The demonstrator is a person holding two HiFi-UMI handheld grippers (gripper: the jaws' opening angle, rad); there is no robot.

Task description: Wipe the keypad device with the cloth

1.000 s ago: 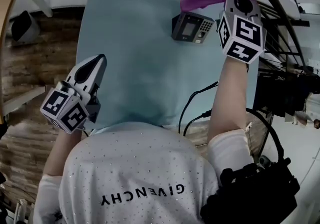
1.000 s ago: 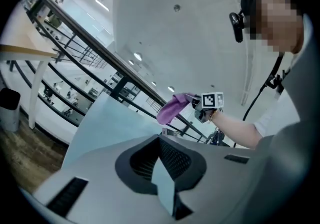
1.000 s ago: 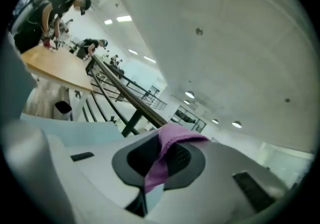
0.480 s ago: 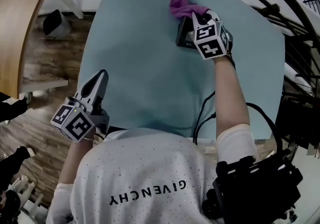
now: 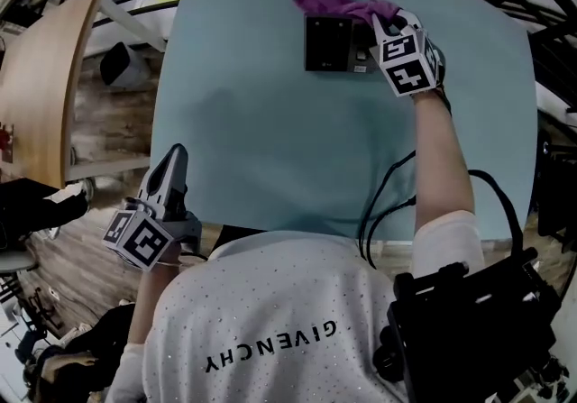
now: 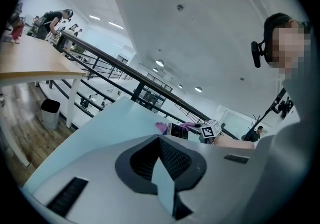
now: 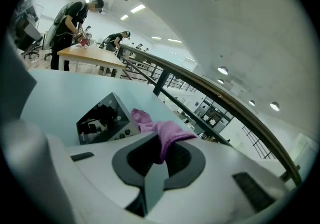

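Observation:
The dark keypad device [image 5: 329, 43] lies on the far part of the light blue table [image 5: 270, 122]. A purple cloth [image 5: 341, 3] is bunched along its far edge and trails to the right. My right gripper [image 5: 380, 24] sits at the device's right edge, shut on the cloth. In the right gripper view the cloth [image 7: 167, 134] hangs from the shut right gripper [image 7: 160, 155], with the device [image 7: 102, 118] just left of it. My left gripper [image 5: 174, 158] hovers at the near left table edge, shut and empty. The left gripper view shows that left gripper [image 6: 161, 160] and the device [image 6: 176, 130] far off.
A wooden desk [image 5: 41, 95] and a dark bin [image 5: 122, 63] stand on the plank floor to the left. Black railings [image 5: 550, 41] run past the table's right side. Cables [image 5: 383, 203] hang over the near table edge by my right arm. People work at a far desk [image 7: 90, 55].
My right gripper came down with the cloth from above the table onto the keypad device, then shifted to its right edge. The left gripper has stayed by the near left edge.

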